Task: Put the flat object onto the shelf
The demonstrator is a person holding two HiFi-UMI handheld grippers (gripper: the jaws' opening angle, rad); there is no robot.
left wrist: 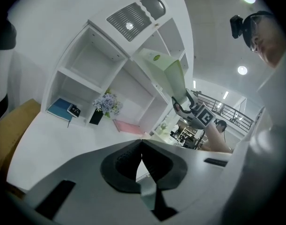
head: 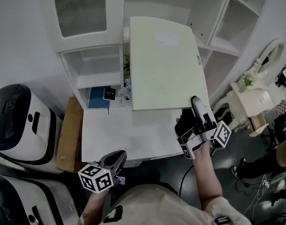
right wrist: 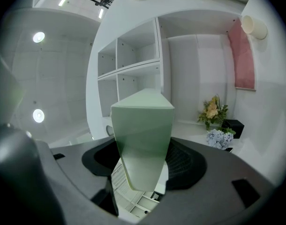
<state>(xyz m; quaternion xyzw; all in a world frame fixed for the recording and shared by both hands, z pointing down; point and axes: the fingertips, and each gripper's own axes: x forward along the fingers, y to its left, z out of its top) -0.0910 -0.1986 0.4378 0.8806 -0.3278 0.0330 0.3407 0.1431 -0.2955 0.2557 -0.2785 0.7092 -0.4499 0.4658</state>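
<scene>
Right gripper (head: 197,108) clamps the green folder (head: 166,64) by its near edge; left gripper (left wrist: 142,149) is closed, empty. Keep your grip firm and steer the far edge level into the shelf (head: 93,81) ahead.

The pale green flat rectangular folder (head: 166,64) is held off the table, broad face up, far edge raised toward the white shelf unit (head: 93,71) with open compartments; a faint pale label lies near its far edge; its near right corner is pinched between the jaws of the right gripper (head: 195,102).
</scene>
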